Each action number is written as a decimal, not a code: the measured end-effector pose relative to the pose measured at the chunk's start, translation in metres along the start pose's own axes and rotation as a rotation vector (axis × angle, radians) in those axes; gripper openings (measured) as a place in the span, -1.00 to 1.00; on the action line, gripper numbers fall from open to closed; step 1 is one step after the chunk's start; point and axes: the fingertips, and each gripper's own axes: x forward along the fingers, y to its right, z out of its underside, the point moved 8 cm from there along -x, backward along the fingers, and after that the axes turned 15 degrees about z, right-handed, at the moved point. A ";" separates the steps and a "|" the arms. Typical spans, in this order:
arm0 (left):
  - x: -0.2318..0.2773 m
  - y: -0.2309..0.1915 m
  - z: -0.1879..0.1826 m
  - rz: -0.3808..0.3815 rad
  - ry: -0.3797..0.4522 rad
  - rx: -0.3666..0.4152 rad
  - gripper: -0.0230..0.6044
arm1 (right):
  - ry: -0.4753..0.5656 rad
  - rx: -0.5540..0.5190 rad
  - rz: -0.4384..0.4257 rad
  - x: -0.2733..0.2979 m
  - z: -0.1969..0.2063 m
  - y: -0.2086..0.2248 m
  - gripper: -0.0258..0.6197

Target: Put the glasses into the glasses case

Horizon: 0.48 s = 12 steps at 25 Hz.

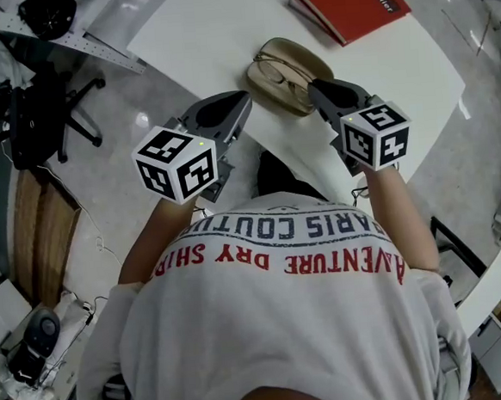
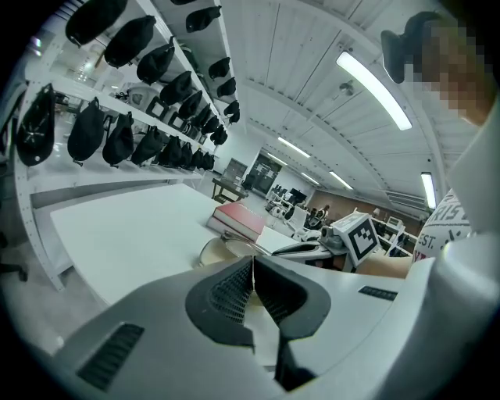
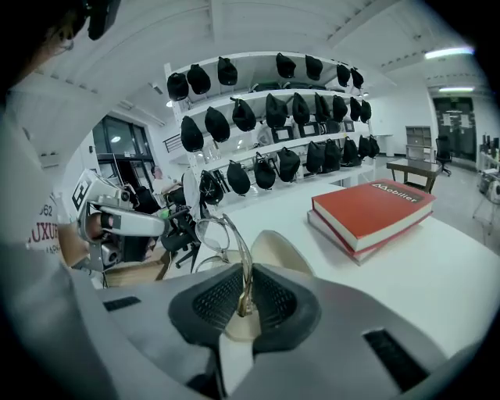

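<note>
left gripper (image 2: 252, 269), jaws together, before glasses case (image 2: 214, 251) and red book (image 2: 237, 220)

An open-plan lab or workshop: white shelves (image 3: 258, 96) hung with black helmet-like gear (image 3: 238, 178), ceiling strip lights (image 2: 373, 90), an office chair (image 1: 72, 122), distant desks (image 3: 418, 166).

A white table (image 1: 203, 35) fills the head view from eleven to two o'clock, on a pale grey floor (image 1: 132, 118). A black office chair (image 1: 37, 121) stands at ten o'clock, a wooden panel (image 1: 42, 237) at nine. In the right gripper view, white wall shelves (image 3: 258, 56) hung with black caps (image 3: 238, 178) run across twelve o'clock. In the left gripper view, strip lights (image 2: 373, 90) glow on the ribbed white ceiling (image 2: 297, 70) at one o'clock.
</note>
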 end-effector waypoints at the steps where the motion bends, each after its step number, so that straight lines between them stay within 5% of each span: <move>1: 0.001 0.000 0.001 0.001 -0.002 -0.002 -0.83 | -0.007 -0.007 0.008 0.002 0.002 0.001 -0.77; 12: 0.006 -0.018 0.005 -0.010 -0.007 -0.016 -0.83 | -0.072 -0.076 0.070 0.036 0.019 0.004 -0.77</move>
